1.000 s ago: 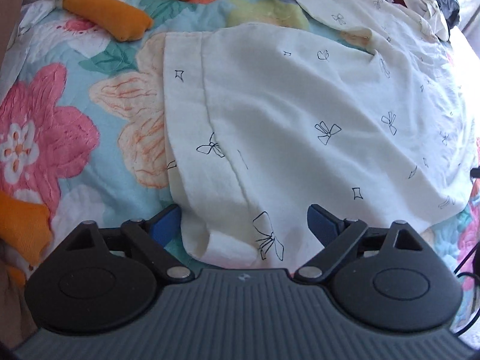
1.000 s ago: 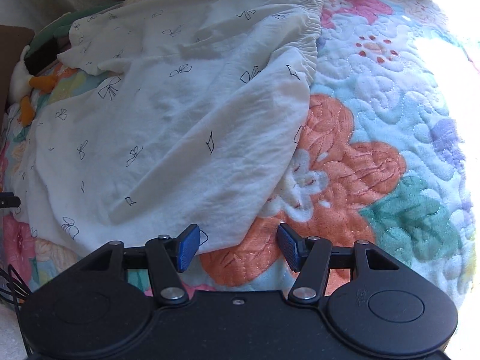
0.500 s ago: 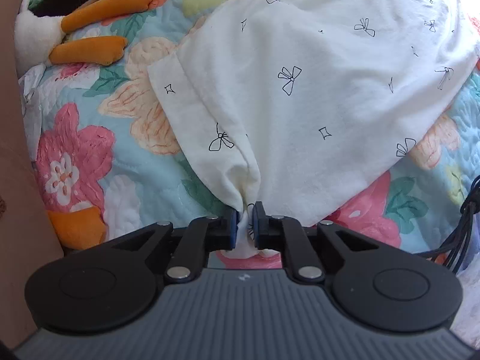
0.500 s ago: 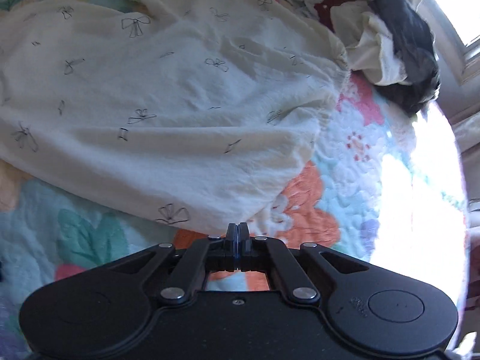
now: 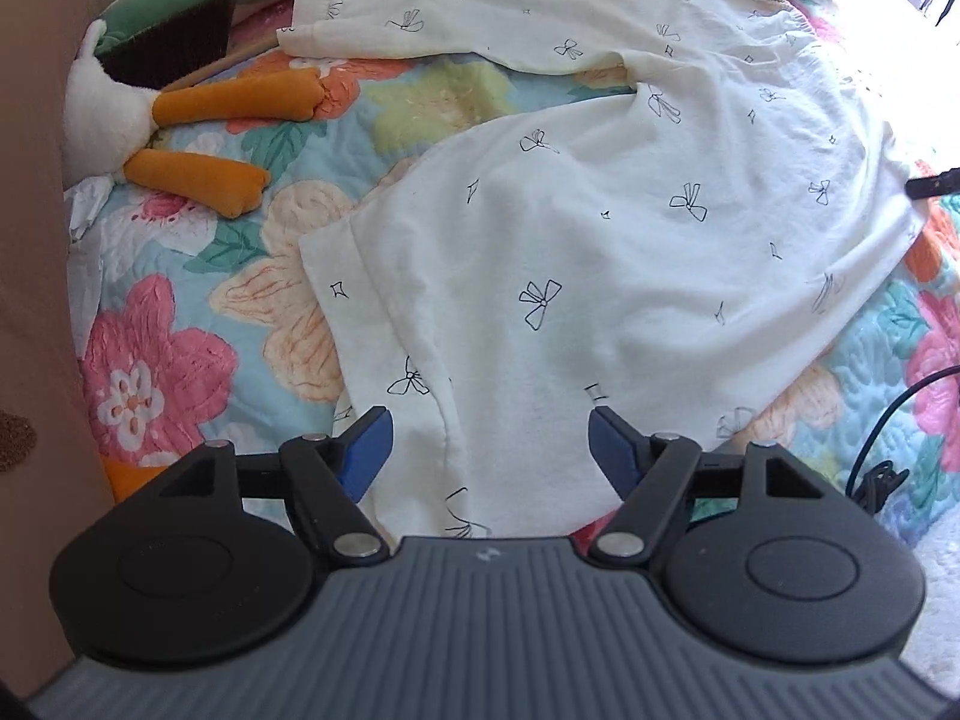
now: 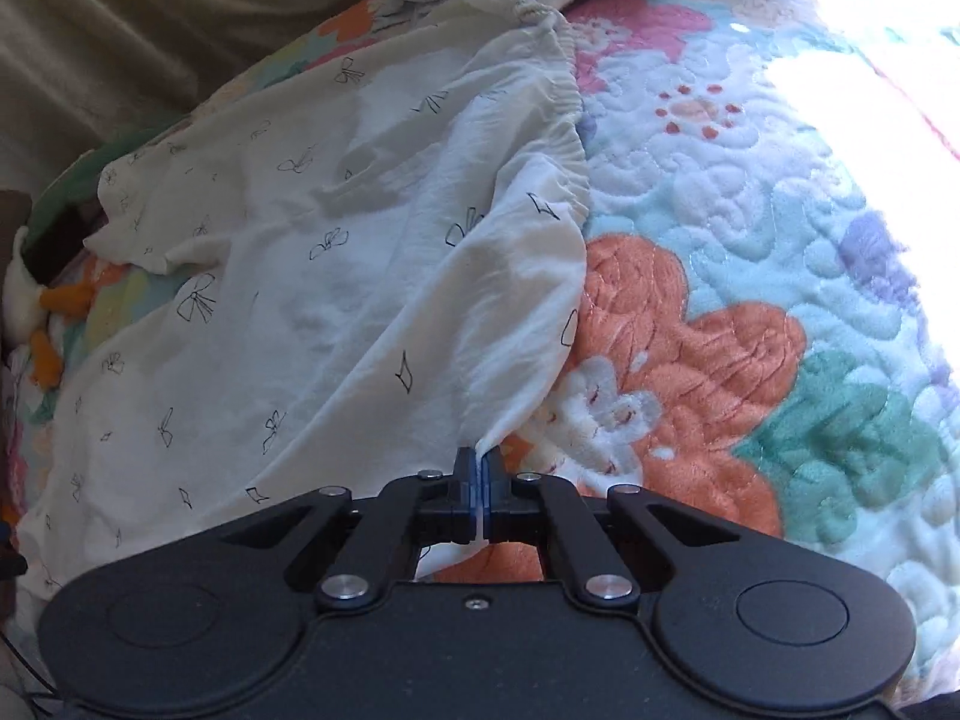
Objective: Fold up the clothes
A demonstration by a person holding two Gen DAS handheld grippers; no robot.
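One floral quilt (image 5: 180, 324) covers the bed, and on it lies the cream garment (image 5: 600, 252) printed with small black bows, spread across the quilt's middle with its gathered elastic edge (image 6: 570, 120) toward the far side. Beside the garment's far-left corner lies a plush duck (image 5: 120, 114) with orange legs. Left tongs (image 5: 489, 441) are opening, blue pads wide apart above the garment's near hem, not pressing it. Right tongs (image 6: 478, 480) are pinched closed on the garment's near corner.
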